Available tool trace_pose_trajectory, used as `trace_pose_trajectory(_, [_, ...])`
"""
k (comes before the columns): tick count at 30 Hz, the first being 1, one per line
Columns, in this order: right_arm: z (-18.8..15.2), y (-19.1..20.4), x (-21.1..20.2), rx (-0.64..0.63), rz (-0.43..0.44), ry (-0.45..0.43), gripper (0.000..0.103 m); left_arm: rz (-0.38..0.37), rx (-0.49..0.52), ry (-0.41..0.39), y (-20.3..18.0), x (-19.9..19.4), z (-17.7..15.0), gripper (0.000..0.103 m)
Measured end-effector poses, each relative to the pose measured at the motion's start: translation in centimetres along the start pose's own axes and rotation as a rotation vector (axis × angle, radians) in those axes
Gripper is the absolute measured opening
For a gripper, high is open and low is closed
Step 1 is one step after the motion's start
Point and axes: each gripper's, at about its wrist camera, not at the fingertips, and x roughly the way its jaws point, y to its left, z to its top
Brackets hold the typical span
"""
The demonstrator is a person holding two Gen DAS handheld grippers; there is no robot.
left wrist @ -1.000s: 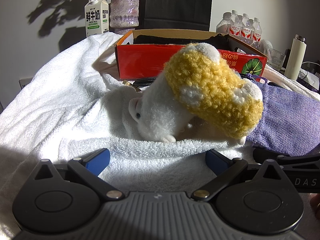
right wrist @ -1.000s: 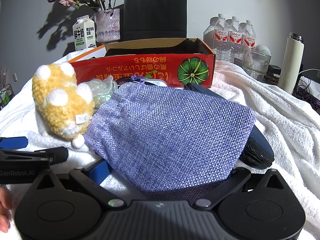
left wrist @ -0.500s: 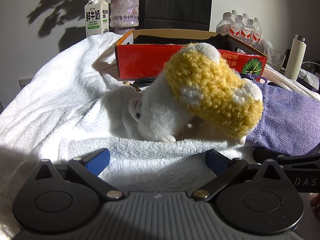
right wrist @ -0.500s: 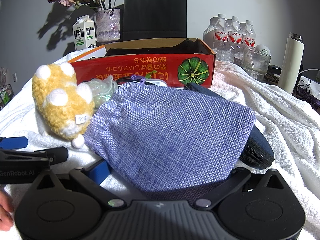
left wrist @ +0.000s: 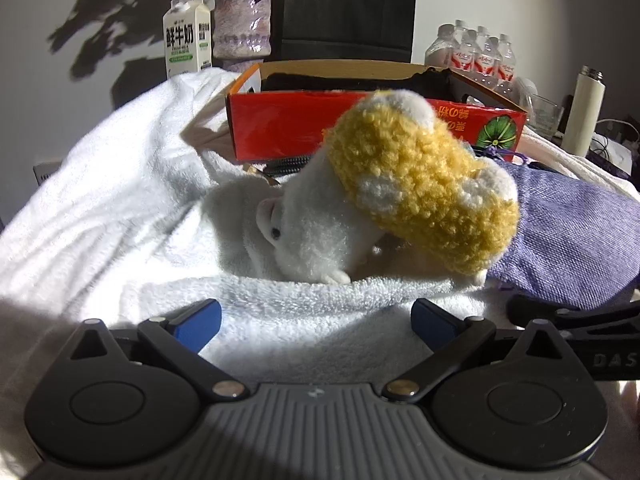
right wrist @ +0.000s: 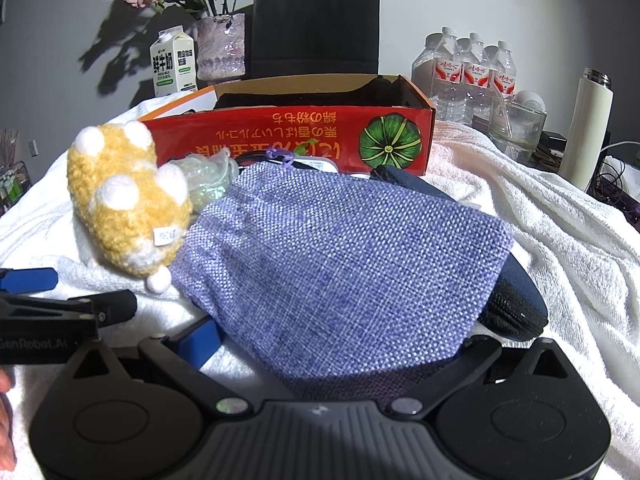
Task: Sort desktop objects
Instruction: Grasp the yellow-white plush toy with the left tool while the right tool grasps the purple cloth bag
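— Covering the whole table, a white towel (left wrist: 120,184) is seen in folds; what is laid on it?

— The largest thing is a red carton (right wrist: 288,136), open at the top, with printing upside down and a green pumpkin picture on its front wall; dark cloth is seen inside it. In front of it a purple woven pouch (right wrist: 340,256) is spread flat, its drawstring end toward the carton, and part of a dark zip case (right wrist: 516,300) is covered by it.

— And the plush toy?

— A plush toy (left wrist: 400,196), yellow curly fleece with white patches and a white face, is found just left of the pouch, touching its edge, head down on the towel. A small white tag is shown on it in the right wrist view. A crumpled clear wrapper (right wrist: 208,178) is wedged between the toy and the carton.

— How are the jaws held?

— The left gripper (left wrist: 316,320) is held wide open with nothing between its blue pads, low over the towel, just short of the toy. The right gripper (right wrist: 332,340) is likewise spread wide; the pouch's near corner lies between its jaws, but no clamping is seen, and the right pad is hidden under the fabric.

— What is kept behind?

— A black paper bag (right wrist: 316,20), water bottles (right wrist: 468,68), a white flask (right wrist: 588,128), a vase of flowers (right wrist: 220,48) and a milk carton (right wrist: 172,62) are lined along the wall.
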Motion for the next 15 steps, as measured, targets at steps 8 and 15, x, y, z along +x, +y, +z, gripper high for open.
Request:
trace_pose_trajectory(8, [-0.8, -2.8, -6.7, 0.022, 0.086, -0.174, 0.103, -0.091, 0.083, -0.260, 1.0, -4.1, 1.1, 0.103])
trace_pose_trajectory(15, [0.1, -4.5, -5.6, 0.096, 0.089, -0.246, 0.093, -0.235, 0.035, -0.210, -0.6, -2.3, 4.2, 0.103])
